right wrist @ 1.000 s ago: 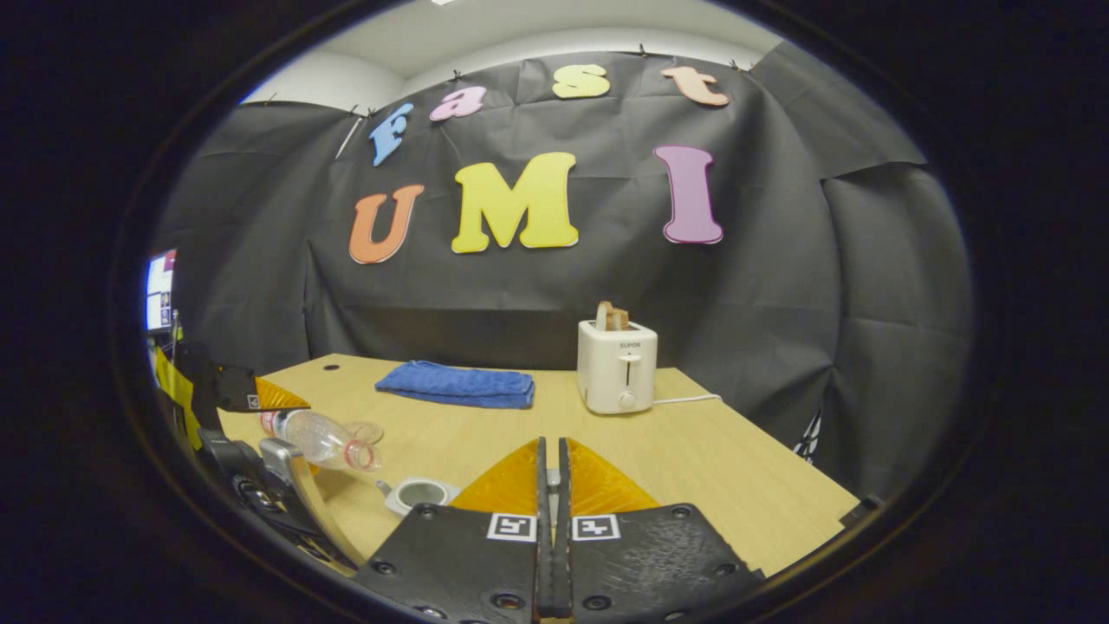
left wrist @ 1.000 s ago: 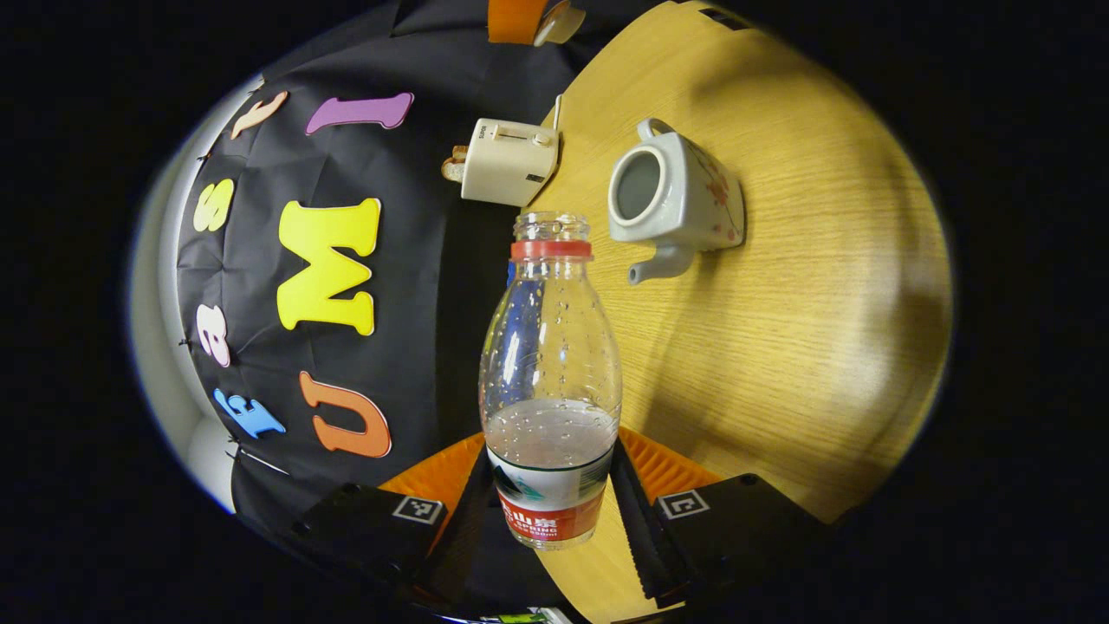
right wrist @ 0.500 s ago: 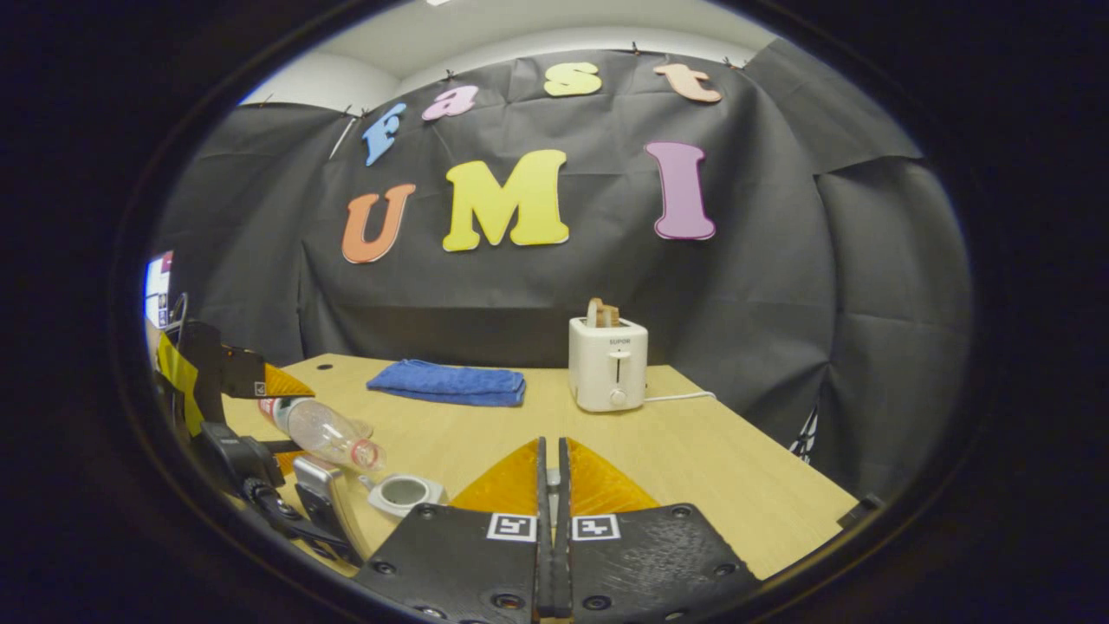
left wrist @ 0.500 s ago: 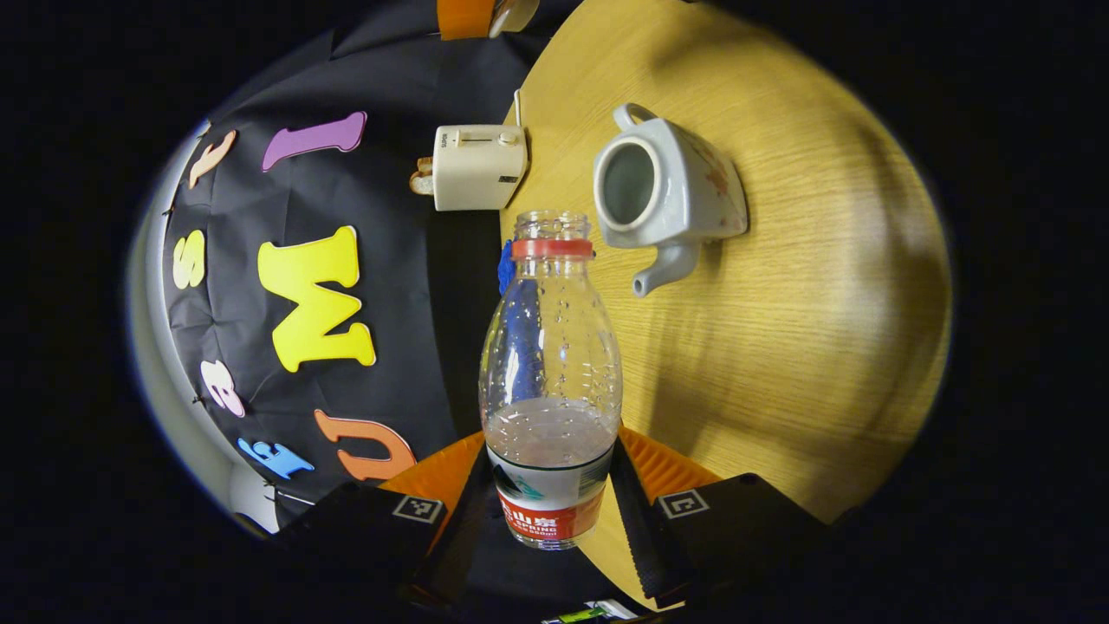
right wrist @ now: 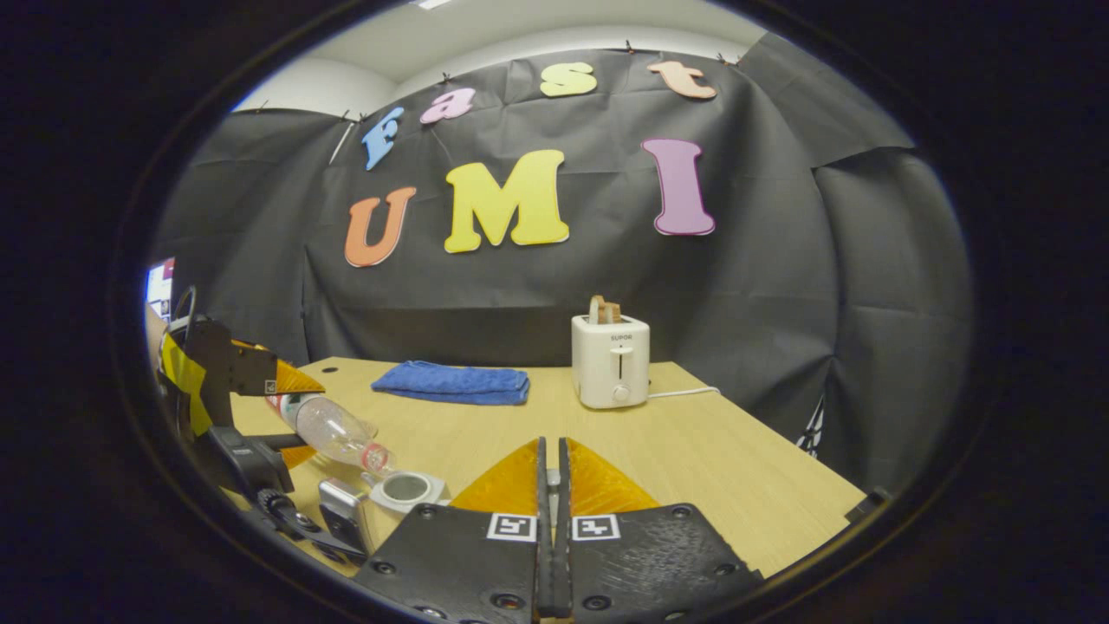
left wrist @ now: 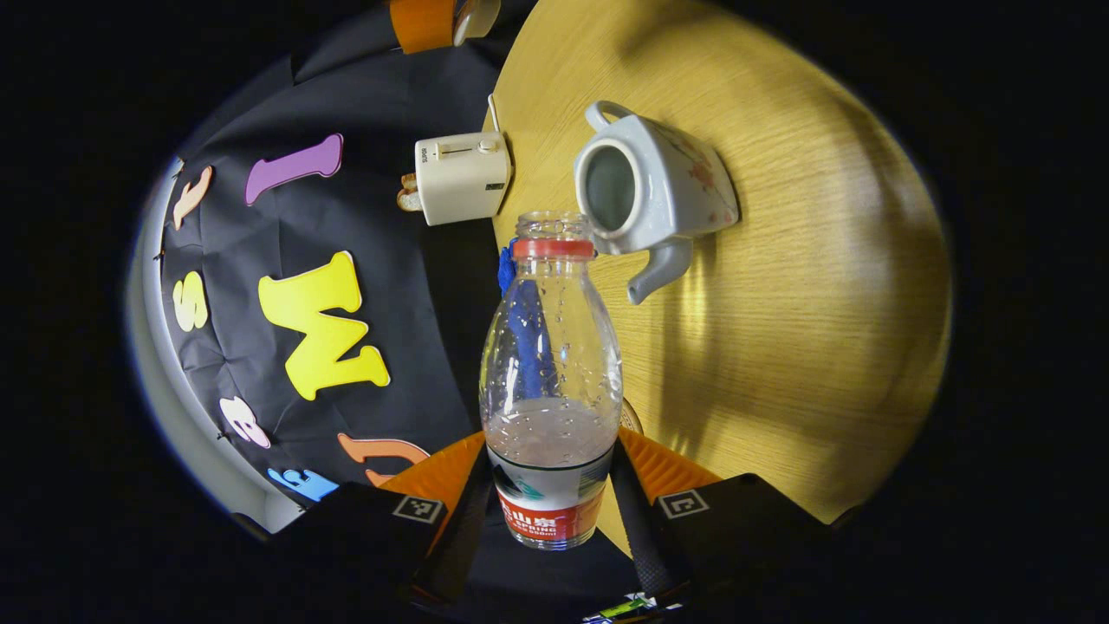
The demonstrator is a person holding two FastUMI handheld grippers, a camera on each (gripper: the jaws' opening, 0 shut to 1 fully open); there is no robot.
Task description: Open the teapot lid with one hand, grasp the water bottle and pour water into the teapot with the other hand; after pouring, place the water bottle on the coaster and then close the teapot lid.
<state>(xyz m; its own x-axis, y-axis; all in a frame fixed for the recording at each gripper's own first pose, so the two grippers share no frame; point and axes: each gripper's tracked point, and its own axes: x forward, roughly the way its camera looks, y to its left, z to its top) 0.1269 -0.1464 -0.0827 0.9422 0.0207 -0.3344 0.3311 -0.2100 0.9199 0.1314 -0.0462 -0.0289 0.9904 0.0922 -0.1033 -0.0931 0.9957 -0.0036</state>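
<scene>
Left gripper (left wrist: 551, 511) has its fingers clamped on the lower, labelled part of the water bottle (left wrist: 551, 381), one finger on each side. Bottle is uncapped, roughly a third full, and in the right gripper view it hangs tilted over the worktop (right wrist: 693, 459), neck (right wrist: 374, 454) angled down toward the teapot (right wrist: 404, 490). In the left gripper view the bottle mouth (left wrist: 552, 227) sits just beside the teapot (left wrist: 645, 186) opening, close to its rim; cannot tell whether they touch. Teapot is lidless, its opening bare, spout on the near side of the pot and handle on the far side. Right gripper (right wrist: 551, 485) has its fingers pressed almost together with only a thin slit between them; something small and pale shows in the slit, cannot tell what it is. It sits just right of the teapot. Farther back from the teapot, a folded blue cloth (right wrist: 452, 382) lies on the worktop, and a white toaster (right wrist: 610, 361) with toast in its slot stands near the far edge, cord trailing off to the right.
</scene>
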